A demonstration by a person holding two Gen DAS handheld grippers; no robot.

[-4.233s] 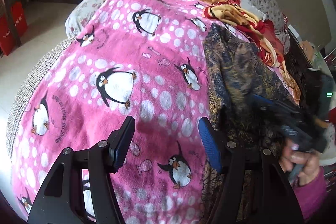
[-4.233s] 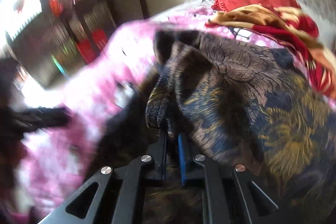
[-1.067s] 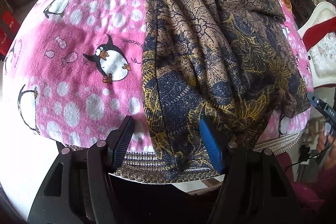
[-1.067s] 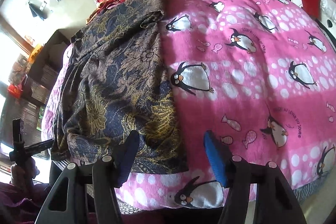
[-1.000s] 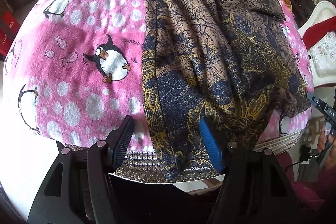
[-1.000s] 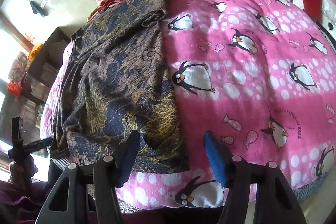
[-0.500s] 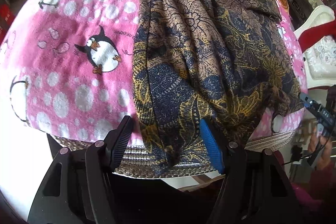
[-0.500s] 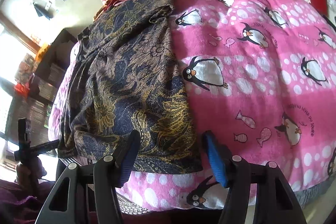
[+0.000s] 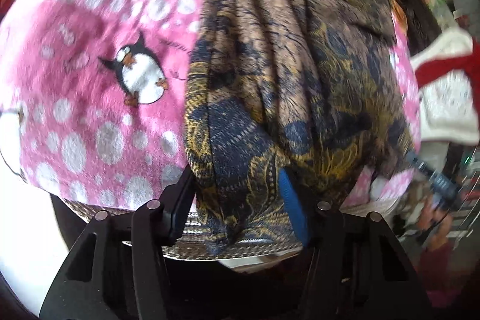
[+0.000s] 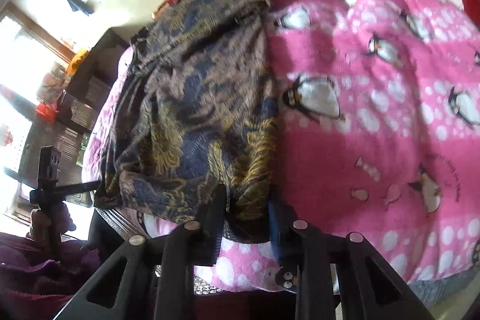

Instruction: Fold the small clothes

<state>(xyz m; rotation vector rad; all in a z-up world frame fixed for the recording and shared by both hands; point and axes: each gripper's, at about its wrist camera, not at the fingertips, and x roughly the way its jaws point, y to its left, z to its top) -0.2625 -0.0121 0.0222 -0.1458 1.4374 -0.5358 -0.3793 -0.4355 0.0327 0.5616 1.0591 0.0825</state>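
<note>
Both my grippers just slid in from hovering back, left gripper (image 9: 237, 200) and right gripper (image 10: 246, 212) each gaping, unclenched, around the patterned garment's (image 9: 300, 65) 6 o'clock hem on the penguin blanket (image 9: 90, 80), so I reckon I pinch next.

— What is not clear here?
— The patterned garment (image 9: 285, 74) is blurred, and its hem hides the bed's near edge. The right gripper (image 10: 246, 218) covers one hem corner.
— And the far pillows?
— Cut off.
</note>
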